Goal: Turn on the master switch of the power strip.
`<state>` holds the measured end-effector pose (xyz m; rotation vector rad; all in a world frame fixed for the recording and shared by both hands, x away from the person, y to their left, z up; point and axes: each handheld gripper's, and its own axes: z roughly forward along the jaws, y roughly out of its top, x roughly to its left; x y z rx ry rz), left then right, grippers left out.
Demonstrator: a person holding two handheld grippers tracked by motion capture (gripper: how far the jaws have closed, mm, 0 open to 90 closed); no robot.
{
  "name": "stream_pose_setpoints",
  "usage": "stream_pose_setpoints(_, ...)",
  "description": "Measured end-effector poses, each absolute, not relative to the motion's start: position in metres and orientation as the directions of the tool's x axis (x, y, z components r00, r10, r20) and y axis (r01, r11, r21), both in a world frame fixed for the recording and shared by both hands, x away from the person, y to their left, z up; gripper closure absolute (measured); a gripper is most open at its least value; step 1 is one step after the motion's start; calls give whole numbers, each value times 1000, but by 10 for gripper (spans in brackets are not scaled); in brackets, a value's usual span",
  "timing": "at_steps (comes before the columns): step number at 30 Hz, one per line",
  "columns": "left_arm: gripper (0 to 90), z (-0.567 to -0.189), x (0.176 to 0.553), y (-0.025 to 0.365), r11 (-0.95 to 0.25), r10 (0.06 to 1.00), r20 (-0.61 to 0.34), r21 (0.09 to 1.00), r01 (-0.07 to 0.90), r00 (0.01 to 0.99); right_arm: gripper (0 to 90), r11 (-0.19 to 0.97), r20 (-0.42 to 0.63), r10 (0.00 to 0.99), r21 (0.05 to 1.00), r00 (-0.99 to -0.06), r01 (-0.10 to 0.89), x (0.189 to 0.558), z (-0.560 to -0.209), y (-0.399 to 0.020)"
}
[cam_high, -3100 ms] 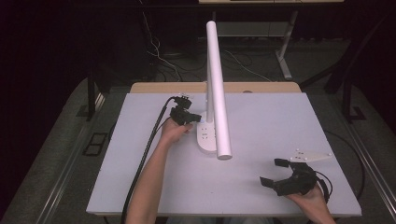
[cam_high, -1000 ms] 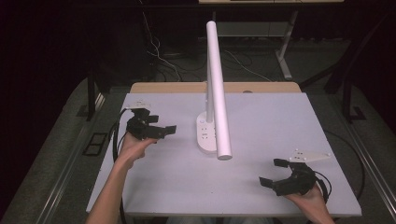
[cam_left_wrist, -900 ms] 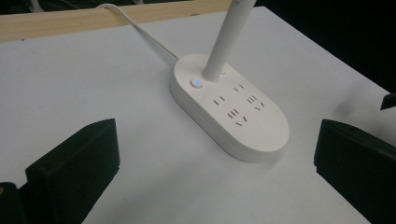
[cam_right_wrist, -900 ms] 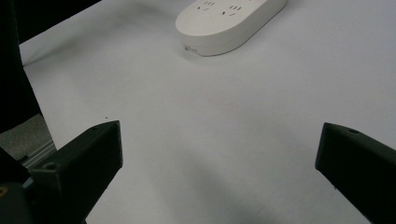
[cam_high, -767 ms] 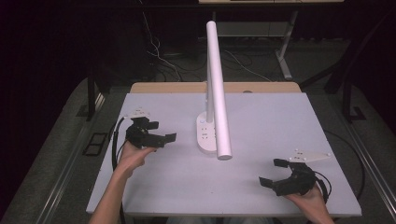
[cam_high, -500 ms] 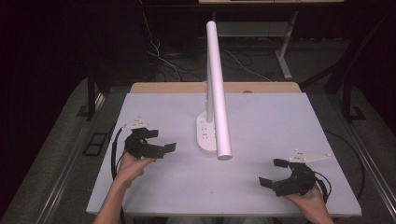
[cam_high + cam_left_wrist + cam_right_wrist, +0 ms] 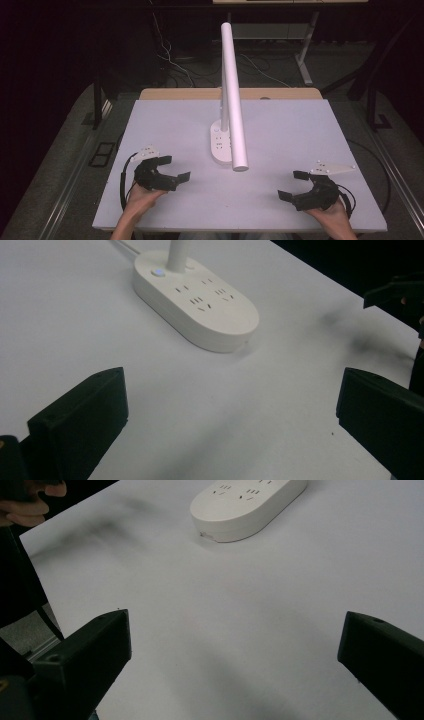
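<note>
Two blocky black grippers, left (image 7: 172, 169) at 8 o'clock and right (image 7: 295, 185) at 4, gape wide and hold nothing. Between them on the matte table (image 7: 280, 125) stands a smooth white lamp (image 7: 233, 100) with a tubular head and an oval socketed base (image 7: 200, 297).

Lamp base (image 7: 248, 507) top cut off by edge.

A lamp base (image 7: 220, 145) is set near the middle of the tabletop (image 7: 300, 130), with a long lamp head (image 7: 232, 95) held above it. The left gripper (image 7: 172, 170) is placed at the near left corner and the right gripper (image 7: 295, 186) at the near right, both well apart from the base.
</note>
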<state>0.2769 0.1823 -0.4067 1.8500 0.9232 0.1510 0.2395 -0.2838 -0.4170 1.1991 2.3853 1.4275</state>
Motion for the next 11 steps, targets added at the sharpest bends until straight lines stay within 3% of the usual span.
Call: stream_pose_setpoints(11, 0, -423, 270, 176, -220, 636, -292, 818, 531, 715, 1, 240, 281, 682, 786, -675, 570, 237, -419, -284)
